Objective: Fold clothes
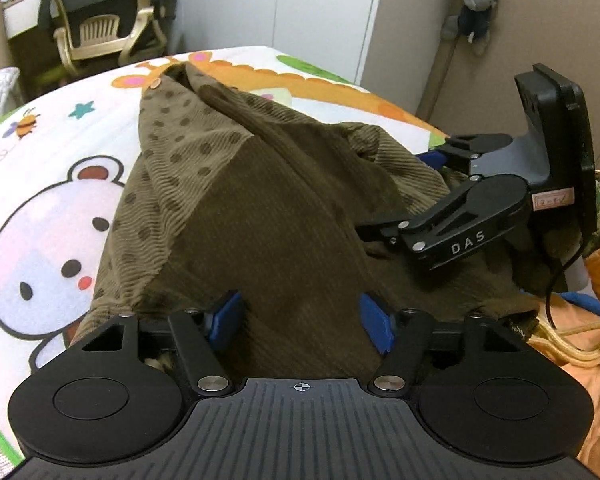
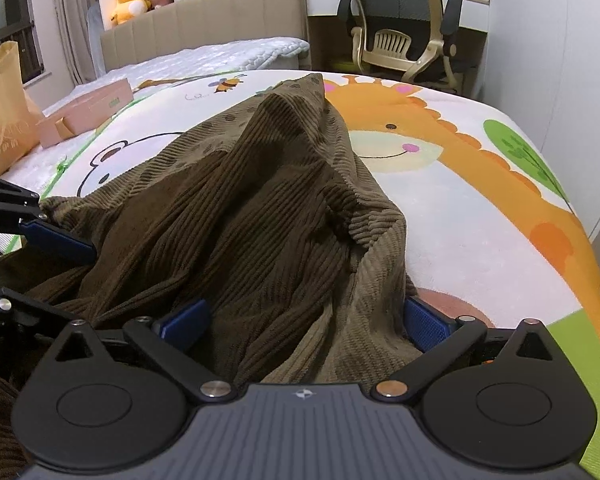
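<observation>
Gathering the near edge: the brown corduroy garment (image 2: pixel 260 216) lies bunched on the bed (image 2: pixel 480 216). Your left claw (image 1: pixel 300 322) and right claw (image 2: pixel 306 320) stand spread, cloth between the pads, unpinched. Next, close both and lift evenly.
</observation>
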